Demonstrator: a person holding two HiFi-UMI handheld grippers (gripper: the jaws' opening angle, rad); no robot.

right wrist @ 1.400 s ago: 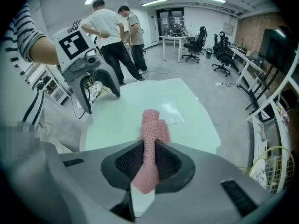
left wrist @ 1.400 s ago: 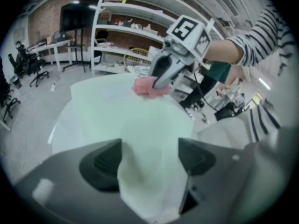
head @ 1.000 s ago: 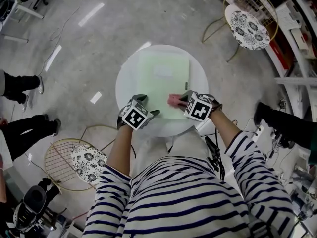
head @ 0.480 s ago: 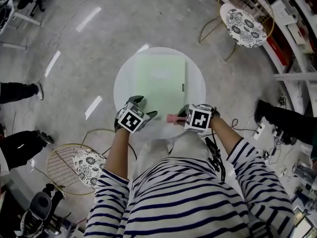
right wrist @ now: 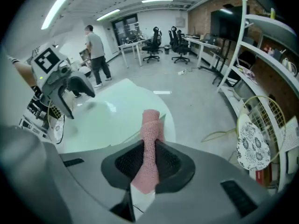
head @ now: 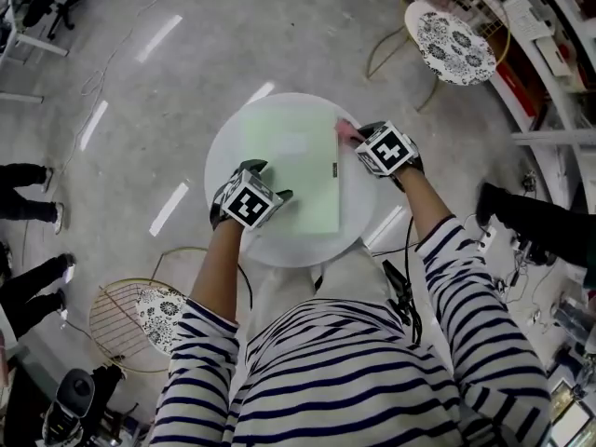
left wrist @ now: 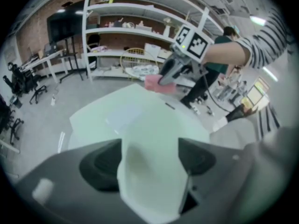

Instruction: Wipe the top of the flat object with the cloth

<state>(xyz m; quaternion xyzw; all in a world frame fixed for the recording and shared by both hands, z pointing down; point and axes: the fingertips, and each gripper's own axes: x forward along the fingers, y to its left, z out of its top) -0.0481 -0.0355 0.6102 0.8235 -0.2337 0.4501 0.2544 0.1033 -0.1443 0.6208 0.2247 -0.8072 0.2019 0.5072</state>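
A pale green flat object (head: 293,166) lies on a round white table (head: 365,205). My left gripper (head: 271,179) sits at the object's near left corner, open. In the left gripper view that corner (left wrist: 140,125) lies between its wide-set jaws (left wrist: 149,164). My right gripper (head: 359,139) is at the object's far right corner, shut on a pink knitted cloth (head: 346,132). In the right gripper view the cloth (right wrist: 150,125) sticks out past the jaws, its tip down on the flat object (right wrist: 105,115) near its edge.
A wire chair with a patterned cushion (head: 456,49) stands beyond the table at the right, another (head: 154,310) at the near left. Cables (head: 402,287) hang by my right side. A person's legs (head: 23,175) are at the left. Shelves (head: 549,54) line the right wall.
My right gripper has carried the cloth from the object's near right corner up along its right side to the far right corner. The left gripper stays at the near left corner.
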